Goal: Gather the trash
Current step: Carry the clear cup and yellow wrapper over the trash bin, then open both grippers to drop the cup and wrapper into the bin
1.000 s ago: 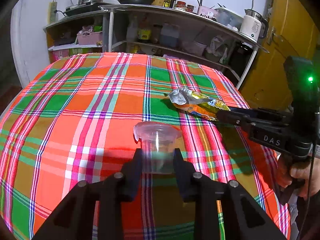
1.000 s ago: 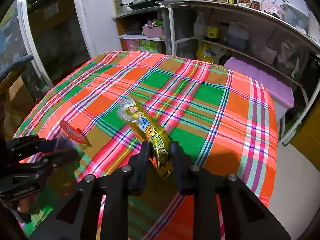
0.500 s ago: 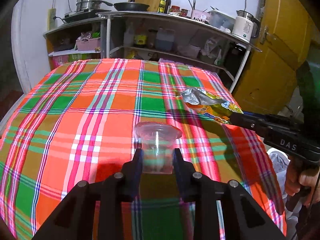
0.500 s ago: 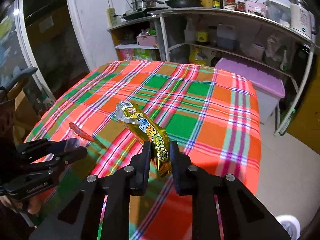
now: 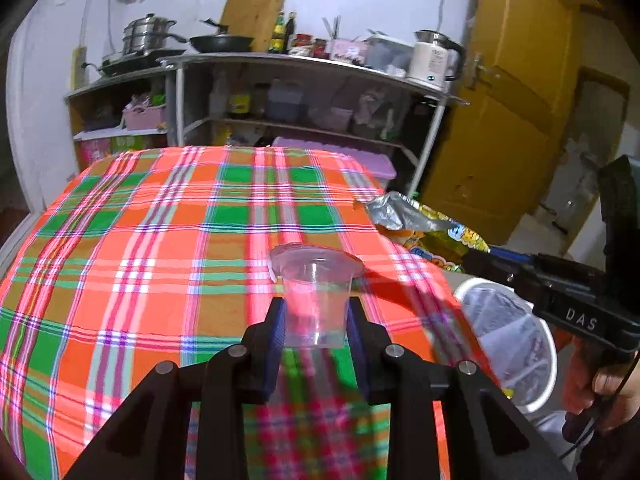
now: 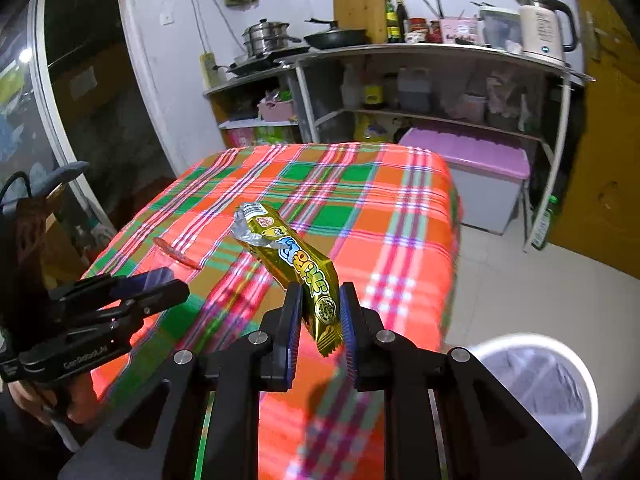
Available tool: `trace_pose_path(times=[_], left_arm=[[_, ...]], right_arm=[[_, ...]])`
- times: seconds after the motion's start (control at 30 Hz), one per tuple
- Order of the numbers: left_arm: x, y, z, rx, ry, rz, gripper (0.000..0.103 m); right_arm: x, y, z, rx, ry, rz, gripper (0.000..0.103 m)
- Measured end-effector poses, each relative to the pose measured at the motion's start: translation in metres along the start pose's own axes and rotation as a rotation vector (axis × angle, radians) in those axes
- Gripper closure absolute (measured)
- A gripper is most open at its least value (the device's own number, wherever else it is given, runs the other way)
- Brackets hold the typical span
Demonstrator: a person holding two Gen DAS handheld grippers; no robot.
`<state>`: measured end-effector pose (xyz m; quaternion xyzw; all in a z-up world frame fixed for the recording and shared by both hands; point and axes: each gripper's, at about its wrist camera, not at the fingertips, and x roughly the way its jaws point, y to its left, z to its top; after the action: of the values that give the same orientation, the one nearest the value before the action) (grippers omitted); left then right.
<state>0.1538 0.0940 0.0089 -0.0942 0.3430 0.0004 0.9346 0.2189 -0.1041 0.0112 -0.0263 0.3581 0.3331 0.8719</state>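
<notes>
Left gripper (image 5: 315, 322) clamped on a clear plastic cup (image 5: 316, 294), upright, held above the plaid-covered bench (image 5: 160, 240). Right gripper (image 6: 319, 314) closed tight on the lower end of a gold snack wrapper (image 6: 296, 264), torn end tilted up, off the bench. White bin (image 6: 552, 392) with a liner on the floor just beside the bench, below right of the wrapper.

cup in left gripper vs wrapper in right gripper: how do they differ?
The plastic cup is clear and rigid; the snack wrapper is opaque gold foil, crumpled at its torn end. The cup stands upright with its peeled lid flap still attached; the wrapper sticks out lengthwise, gripped near one end. The left gripper stands wider around the cup than the right gripper on the thin wrapper. Both are clamped and off the tablecloth.
</notes>
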Motion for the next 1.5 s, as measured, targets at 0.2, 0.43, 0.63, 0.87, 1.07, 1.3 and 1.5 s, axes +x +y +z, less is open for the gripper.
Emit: trace_pose_path(times=[0.2, 0.43, 0.63, 0.87, 1.07, 1.3, 1.5], left_arm=[[-0.016, -0.038, -0.009, 0.052, -0.008, -0.059, 0.073], [-0.025, -0.075, -0.019, 0.100, -0.005, -0.117, 0.073], [-0.024, -0.101, -0.026, 0.133, 0.012, -0.161, 0.073], [-0.013, -0.125, -0.030, 0.168, 0.034, -0.192, 0.073], [0.001, -0.141, -0.032, 0.179, 0.057, -0.216, 0.073], [0.021, -0.156, -0.036, 0.198, 0.099, -0.238, 0.073], [0.039, -0.171, -0.038, 0.221, 0.129, -0.251, 0.073]], right_arm=[[-0.039, -0.010, -0.024, 0.043, -0.023, -0.034, 0.083], [-0.074, -0.023, -0.046, 0.081, -0.051, -0.071, 0.083], [-0.093, -0.038, -0.061, 0.123, -0.061, -0.099, 0.083], [-0.102, -0.064, -0.075, 0.179, -0.062, -0.143, 0.083], [-0.106, -0.088, -0.087, 0.237, -0.057, -0.174, 0.083], [-0.106, -0.114, -0.103, 0.299, -0.030, -0.203, 0.083], [-0.099, -0.128, -0.114, 0.332, 0.000, -0.212, 0.083]])
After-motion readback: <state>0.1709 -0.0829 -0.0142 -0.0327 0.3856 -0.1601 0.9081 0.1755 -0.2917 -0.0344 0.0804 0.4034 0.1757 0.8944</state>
